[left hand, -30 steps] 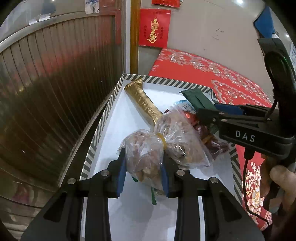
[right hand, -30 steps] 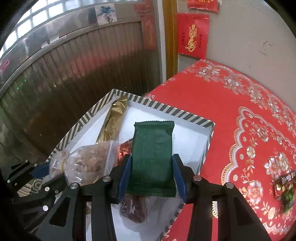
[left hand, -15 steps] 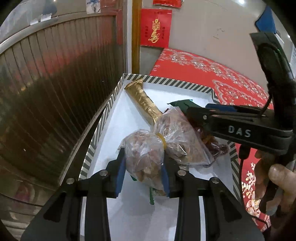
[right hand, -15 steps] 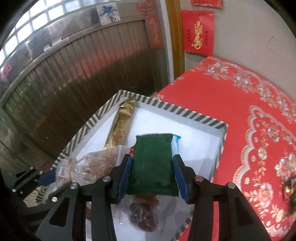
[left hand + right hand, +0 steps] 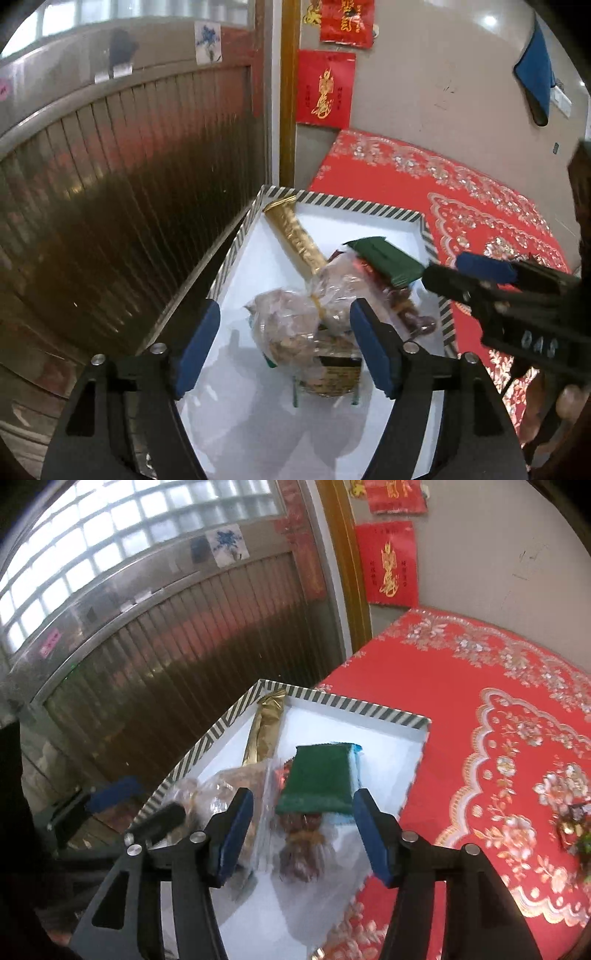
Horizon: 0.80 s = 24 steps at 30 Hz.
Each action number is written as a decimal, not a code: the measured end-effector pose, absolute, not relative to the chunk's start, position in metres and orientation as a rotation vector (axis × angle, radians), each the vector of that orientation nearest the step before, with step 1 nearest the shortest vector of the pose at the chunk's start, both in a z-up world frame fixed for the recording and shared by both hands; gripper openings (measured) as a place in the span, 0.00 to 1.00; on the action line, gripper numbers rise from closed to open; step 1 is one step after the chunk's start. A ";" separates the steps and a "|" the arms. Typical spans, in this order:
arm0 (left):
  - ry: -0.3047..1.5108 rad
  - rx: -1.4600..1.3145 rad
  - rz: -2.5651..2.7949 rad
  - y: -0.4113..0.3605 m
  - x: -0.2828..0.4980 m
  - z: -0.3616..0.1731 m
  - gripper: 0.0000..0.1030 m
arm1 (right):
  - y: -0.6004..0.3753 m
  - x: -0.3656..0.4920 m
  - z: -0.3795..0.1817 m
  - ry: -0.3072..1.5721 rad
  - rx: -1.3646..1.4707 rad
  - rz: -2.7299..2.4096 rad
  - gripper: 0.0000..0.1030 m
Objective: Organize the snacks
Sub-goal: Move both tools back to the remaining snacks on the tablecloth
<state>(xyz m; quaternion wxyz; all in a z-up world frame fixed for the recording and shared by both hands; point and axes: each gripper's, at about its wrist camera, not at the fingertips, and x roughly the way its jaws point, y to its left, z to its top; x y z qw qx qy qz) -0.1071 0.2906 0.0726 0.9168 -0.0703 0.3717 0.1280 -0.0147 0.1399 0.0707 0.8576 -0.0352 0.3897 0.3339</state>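
Below: left gripper (image 5: 284, 343) with blue-padded jaws spread wide, holding nothing, hovering over a clear knotted plastic bag of brown snacks (image 5: 291, 328). Right gripper (image 5: 303, 830) likewise spread apart, empty, above a flat dark-green foil packet (image 5: 317, 782). Both items lie inside the white shallow box with striped rim (image 5: 354, 206), beside a long gold foil-wrapped stick (image 5: 295, 236), on a red patterned tablecloth (image 5: 480, 709).

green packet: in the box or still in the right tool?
In the box. The green packet lies on the snack pile inside the striped box; the right tool is open, fingers clear of it.
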 end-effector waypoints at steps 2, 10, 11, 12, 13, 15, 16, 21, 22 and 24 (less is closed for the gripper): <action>0.757 -0.144 0.252 0.283 -0.106 0.075 0.73 | 0.130 -0.022 0.073 0.803 -0.074 0.692 0.58; 0.774 -0.125 0.149 0.227 -0.091 0.077 0.73 | 0.060 -0.043 0.079 0.752 -0.025 0.582 0.71; 0.779 -0.118 0.130 0.218 -0.089 0.077 0.73 | 0.049 -0.045 0.079 0.755 -0.015 0.566 0.72; 0.781 -0.112 0.115 0.210 -0.086 0.078 0.73 | 0.036 -0.046 0.078 0.757 -0.001 0.550 0.72; 0.781 -0.105 0.103 0.202 -0.084 0.079 0.73 | 0.022 -0.048 0.077 0.759 0.013 0.532 0.73; 0.779 -0.093 0.080 0.185 -0.082 0.081 0.73 | -0.001 -0.050 0.075 0.760 0.027 0.494 0.73; 0.780 -0.088 0.064 0.176 -0.079 0.082 0.73 | -0.016 -0.052 0.075 0.754 0.037 0.472 0.73; 0.796 -0.056 -0.015 0.130 -0.066 0.087 0.73 | -0.083 -0.053 0.070 0.766 0.068 0.349 0.77; 0.806 -0.049 -0.037 0.119 -0.063 0.087 0.73 | -0.098 -0.054 0.068 0.769 0.072 0.322 0.77; 0.820 -0.043 -0.070 0.103 -0.056 0.088 0.73 | -0.119 -0.054 0.066 0.778 0.080 0.288 0.77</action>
